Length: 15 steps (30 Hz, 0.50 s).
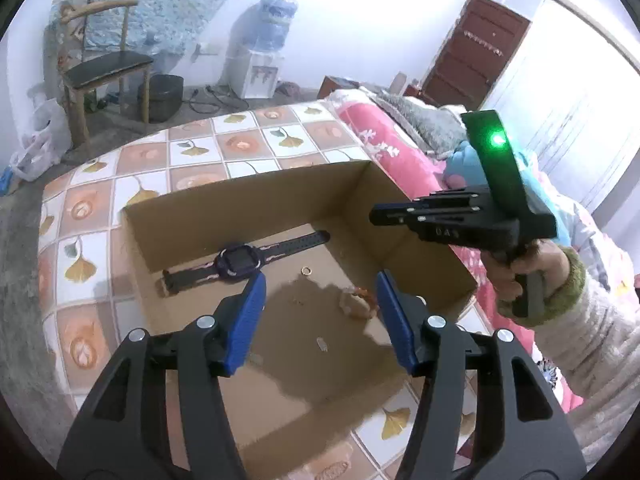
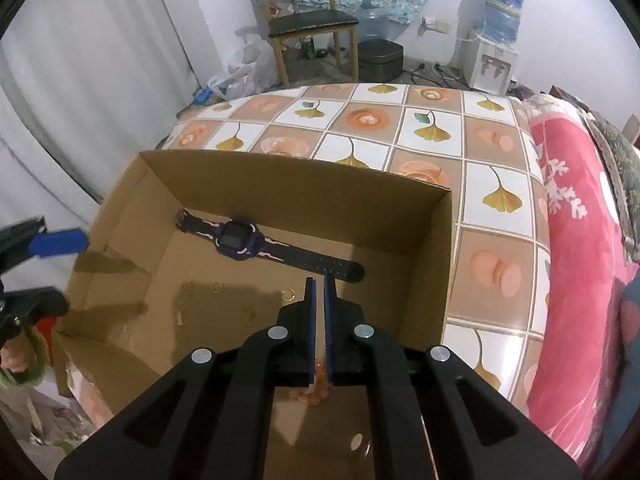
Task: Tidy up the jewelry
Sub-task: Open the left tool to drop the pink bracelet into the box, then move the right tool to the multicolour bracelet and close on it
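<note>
We are working over an open cardboard box (image 2: 436, 248) that sits on the tiled-pattern tabletop (image 2: 496, 200), beside a bed with a pink cover (image 2: 576, 240). Our left tongs (image 1: 320, 312) stand apart with nothing between the blue pads, hovering above the box floor. Our right tongs (image 2: 320, 320) are pressed together, and orange beads (image 2: 318, 376), probably a bracelet, show in the narrow slit between the pads and just below them, so we judge they are clamped on that piece.

Already in the box lie a dark watch (image 2: 236, 240) stretched flat near the far wall, a small gold ring (image 2: 288, 293) just in front of its strap, another ring (image 2: 216, 287) further left, and a few tiny pieces too small to tell.

Risks from here, as we judge them: the beads hang low at the base of the pads, so a weak pinch could let them slip and scatter, perhaps over the box wall. Dropping them on the rings could bury or knock such small items. With both tongs over one box, a careless swing could make them collide or nudge the light box along the tabletop.

Writing: the side of the right tool (image 1: 464, 220), seen from the left camera, carries short embossed characters, too faint to read with confidence; nothing else legible
</note>
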Tool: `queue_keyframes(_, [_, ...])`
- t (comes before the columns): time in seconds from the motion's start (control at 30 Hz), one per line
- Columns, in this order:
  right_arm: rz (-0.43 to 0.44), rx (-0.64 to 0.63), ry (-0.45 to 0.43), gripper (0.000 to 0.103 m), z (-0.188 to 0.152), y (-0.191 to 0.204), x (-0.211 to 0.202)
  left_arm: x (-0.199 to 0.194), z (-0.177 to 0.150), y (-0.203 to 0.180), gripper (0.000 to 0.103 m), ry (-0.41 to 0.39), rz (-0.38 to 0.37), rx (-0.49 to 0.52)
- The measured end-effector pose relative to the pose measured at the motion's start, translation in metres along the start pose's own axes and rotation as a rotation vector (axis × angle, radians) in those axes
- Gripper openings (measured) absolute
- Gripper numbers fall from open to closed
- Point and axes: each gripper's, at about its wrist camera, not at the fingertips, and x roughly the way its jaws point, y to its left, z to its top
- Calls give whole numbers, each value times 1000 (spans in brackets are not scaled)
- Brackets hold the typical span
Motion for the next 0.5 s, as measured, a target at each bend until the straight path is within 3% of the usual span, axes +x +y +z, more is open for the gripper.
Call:
queue_keyframes(0.13, [18, 32, -34, 5, -1, -3, -17, -25, -21, 1, 56, -65, 24, -24])
queue_keyframes(0.2, [44, 55, -81, 12, -5, -4, -38, -35, -33, 0, 62, -92, 42, -23])
queue_keyframes(0.27, [46, 64, -138, 32, -11, -3, -59, -46, -49, -3, 64, -120, 70, -18])
queue_keyframes(0.5, [68, 126, -312, 41, -69, -3, -138, -66, -108, -10, 72, -115, 98, -37])
